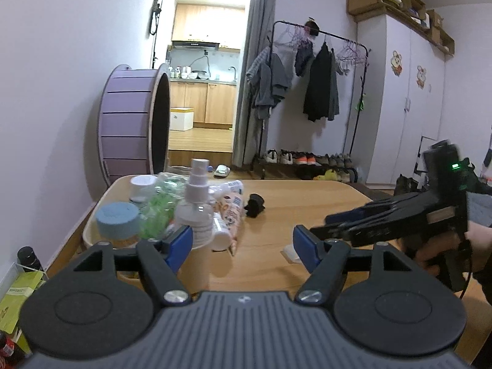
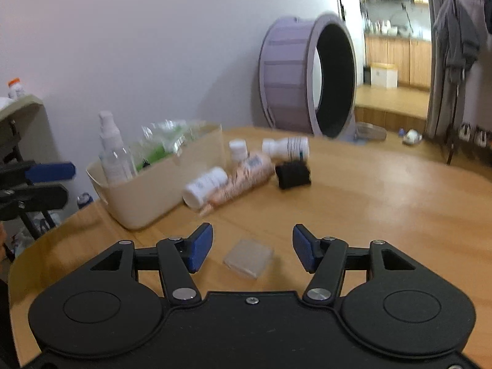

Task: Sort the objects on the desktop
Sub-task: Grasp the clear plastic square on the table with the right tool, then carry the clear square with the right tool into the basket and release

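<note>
Nearest thing first: the right gripper (image 2: 252,247) is hanging over the wooden table (image 2: 384,190) with its blue pads standing apart, and a small clear plastic case (image 2: 249,258) is lying flat on the wood between them, not being pinched by either pad as far as I can tell. The left gripper (image 1: 243,243) is sitting a bit wider open and gripping nothing; its left pad is right up by the near end of the beige bin (image 2: 160,184). That bin is sitting on the left side of the table, stuffed with a clear spray bottle (image 1: 196,203) standing upright, a jar with a blue lid (image 1: 117,220), a white-lidded jar (image 1: 143,183) and some crinkly green and clear packaging (image 1: 160,206). Just right of the bin, a little pile is lying on the table: white pill bottles (image 2: 204,186) on their sides, a pinkish printed tube (image 2: 243,178), and one small white bottle (image 2: 238,149) standing up. A black clip-looking thing (image 2: 292,173) is sitting just right of that pile. Way back, on the floor past the table, a big purple wheel (image 2: 307,77) is standing by the wall, and a clothes rack (image 1: 316,86) is holding dark clothes on the far right.
</note>
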A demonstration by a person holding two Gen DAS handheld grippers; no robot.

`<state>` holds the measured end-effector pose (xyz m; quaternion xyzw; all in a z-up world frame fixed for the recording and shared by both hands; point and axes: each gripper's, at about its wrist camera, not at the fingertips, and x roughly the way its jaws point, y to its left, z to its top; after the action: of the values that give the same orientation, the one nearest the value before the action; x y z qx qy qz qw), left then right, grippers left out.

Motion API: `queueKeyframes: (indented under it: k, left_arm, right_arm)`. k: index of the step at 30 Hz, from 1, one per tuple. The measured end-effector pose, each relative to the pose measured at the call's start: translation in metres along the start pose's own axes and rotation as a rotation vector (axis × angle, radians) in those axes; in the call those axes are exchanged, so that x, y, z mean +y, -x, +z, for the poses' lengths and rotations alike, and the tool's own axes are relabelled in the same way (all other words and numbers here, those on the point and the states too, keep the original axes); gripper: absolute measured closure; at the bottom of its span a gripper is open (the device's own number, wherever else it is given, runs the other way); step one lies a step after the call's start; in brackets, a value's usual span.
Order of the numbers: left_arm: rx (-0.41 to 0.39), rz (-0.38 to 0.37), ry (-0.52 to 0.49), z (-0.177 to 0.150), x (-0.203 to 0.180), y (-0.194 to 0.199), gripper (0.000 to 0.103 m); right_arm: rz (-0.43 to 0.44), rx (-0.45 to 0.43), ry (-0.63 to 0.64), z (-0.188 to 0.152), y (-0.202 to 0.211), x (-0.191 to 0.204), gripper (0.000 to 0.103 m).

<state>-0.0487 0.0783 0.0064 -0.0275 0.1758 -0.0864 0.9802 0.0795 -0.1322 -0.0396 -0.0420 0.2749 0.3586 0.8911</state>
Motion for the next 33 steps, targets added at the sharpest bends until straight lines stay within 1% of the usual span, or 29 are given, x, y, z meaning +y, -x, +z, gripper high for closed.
queueKeyframes:
  k: [5, 8, 10, 12, 14, 16, 17, 18, 19, 21, 25, 30, 33]
  left_arm:
    - [0.009, -0.013, -0.016, -0.002, -0.006, -0.005, 0.032]
    - [0.015, -0.014, -0.014, -0.002, -0.005, -0.007, 0.032]
    - [0.019, -0.012, -0.013, -0.003, -0.005, -0.008, 0.032]
    - [0.021, -0.012, -0.013, -0.003, -0.005, -0.009, 0.032]
    - [0.022, -0.01, -0.015, -0.003, -0.005, -0.009, 0.032]
    - [0.02, -0.001, -0.017, -0.004, -0.005, -0.009, 0.032]
    - [0.02, 0.003, -0.017, -0.004, -0.005, -0.01, 0.032]
    - [0.022, 0.004, -0.014, -0.004, -0.005, -0.01, 0.032]
    - [0.024, 0.005, -0.012, -0.005, -0.004, -0.01, 0.032]
    - [0.026, 0.008, -0.012, -0.005, -0.004, -0.011, 0.032]
    - [0.017, -0.013, -0.011, -0.005, -0.005, -0.01, 0.032]
    - [-0.002, -0.084, -0.011, -0.005, -0.01, -0.008, 0.032]
    - [-0.011, -0.12, -0.008, -0.006, -0.012, -0.007, 0.032]
  right_arm:
    - [-0.008, 0.048, -0.007, -0.006, -0.019, 0.001, 0.046]
    - [-0.006, 0.064, -0.011, -0.007, -0.026, -0.001, 0.049]
    - [-0.003, 0.082, -0.004, -0.008, -0.031, -0.002, 0.06]
    - [0.0, 0.099, 0.008, -0.009, -0.035, -0.001, 0.062]
    - [-0.004, 0.093, 0.021, -0.011, -0.035, 0.001, 0.066]
    - [0.0, 0.091, 0.027, -0.011, -0.032, 0.002, 0.081]
    - [-0.005, 0.089, 0.035, -0.011, -0.031, 0.002, 0.086]
    - [-0.009, 0.086, 0.044, -0.01, -0.028, 0.003, 0.089]
    - [-0.006, 0.083, 0.044, -0.01, -0.026, 0.003, 0.093]
    - [0.003, 0.071, 0.038, -0.01, -0.019, 0.002, 0.096]
    - [0.044, 0.026, 0.001, -0.006, -0.002, 0.002, 0.096]
    - [0.14, -0.07, -0.027, 0.003, 0.027, 0.006, 0.096]
    - [0.195, -0.106, -0.038, 0.009, 0.041, 0.008, 0.096]
